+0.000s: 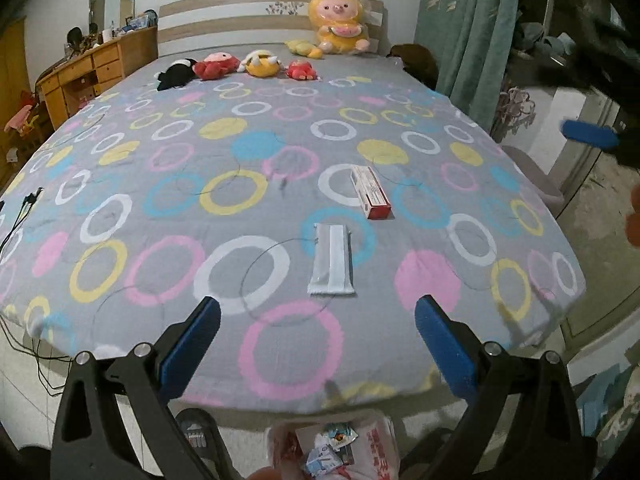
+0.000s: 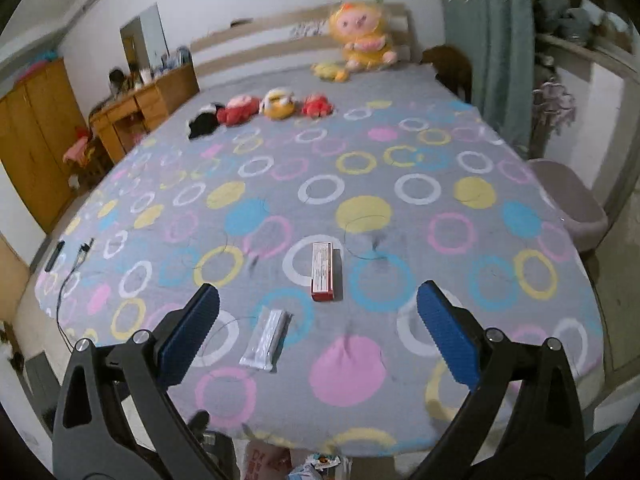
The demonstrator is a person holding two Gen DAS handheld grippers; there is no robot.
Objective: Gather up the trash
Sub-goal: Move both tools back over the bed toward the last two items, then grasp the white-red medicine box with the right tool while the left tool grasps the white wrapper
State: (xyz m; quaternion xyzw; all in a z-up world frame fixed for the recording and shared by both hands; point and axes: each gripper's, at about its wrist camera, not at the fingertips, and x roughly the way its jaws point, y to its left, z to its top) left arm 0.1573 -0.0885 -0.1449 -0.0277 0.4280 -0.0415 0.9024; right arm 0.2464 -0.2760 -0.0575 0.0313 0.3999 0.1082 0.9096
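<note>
A silver-white wrapper [image 1: 331,259] lies flat on the bed near its front edge; it also shows in the right wrist view [image 2: 267,339]. A red and white small box [image 1: 371,192] lies just beyond it, also in the right wrist view [image 2: 323,271]. My left gripper [image 1: 318,326] is open and empty, hovering above the bed's front edge, just short of the wrapper. My right gripper [image 2: 318,312] is open and empty, above the bed with the box ahead and the wrapper ahead to the left. A white plastic bag [image 1: 374,446] with trash in it sits on the floor below the bed edge.
The bed [image 1: 280,352] has a grey sheet with coloured rings. Plush toys [image 1: 260,63] line the far end by the headboard. A cable [image 1: 24,208] lies at the bed's left edge. A wooden desk [image 1: 92,68] stands left, a curtain [image 1: 464,32] and a chair [image 2: 568,200] right. A slipper [image 1: 196,432] lies on the floor.
</note>
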